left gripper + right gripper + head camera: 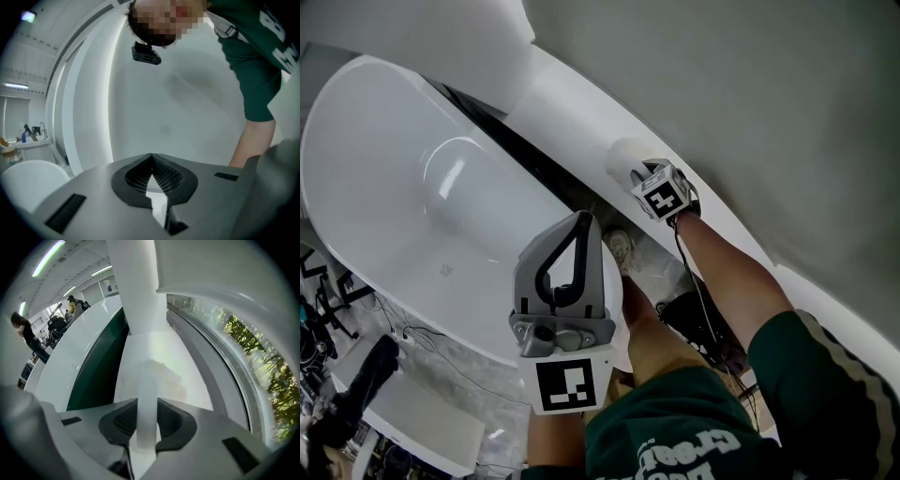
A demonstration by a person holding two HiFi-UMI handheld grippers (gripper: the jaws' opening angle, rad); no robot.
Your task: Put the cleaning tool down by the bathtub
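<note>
The cleaning tool is a white stick with a fluffy white head [161, 378]. Its flat handle [146, 423] runs between the pads of my right gripper [146, 401], which is shut on it. In the head view the right gripper [642, 178] reaches out to the white ledge [581, 103] beside the bathtub [403, 178], and the tool's head [623, 159] rests on or just over that ledge. My left gripper [581, 217] is held upright in front of me over the tub's rim. It is shut, its tips [151, 157] touching with nothing between them.
A white post [136, 282] rises from the ledge just beyond the tool. A window with greenery [262, 366] curves along the right. Black gear and cables [698, 323] lie under my right arm. Cables and dark items [356, 375] sit on the floor left of the tub.
</note>
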